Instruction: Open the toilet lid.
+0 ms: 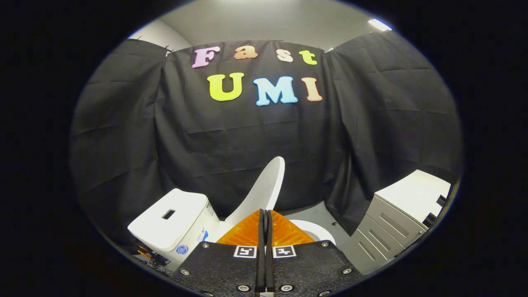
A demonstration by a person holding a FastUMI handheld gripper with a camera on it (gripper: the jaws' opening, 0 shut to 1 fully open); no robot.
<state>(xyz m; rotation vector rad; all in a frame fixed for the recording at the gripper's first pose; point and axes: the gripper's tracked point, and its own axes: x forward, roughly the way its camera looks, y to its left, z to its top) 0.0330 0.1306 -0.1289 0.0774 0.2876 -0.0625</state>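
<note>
Gripper (pixel 264 214) fingers pressed flat together, nothing between them. Just past fingertips: white toilet lid (pixel 264 187), tipped up, standing at slant, top leaning away from tank. Bit of white toilet seat (pixel 319 232) peeks out beside fingers. White tank (pixel 173 220) sits behind lid. Grey drawer cabinet (pixel 392 227) near toilet, other side. Black cloth wall (pixel 247 140) far back.

Hand-held gripper (pixel 264 214) with a rough black body, silver screws (pixel 243 287) along its edges, two square black-and-white markers (pixel 245 251) behind the fingers, fingers pressed flat together
</note>
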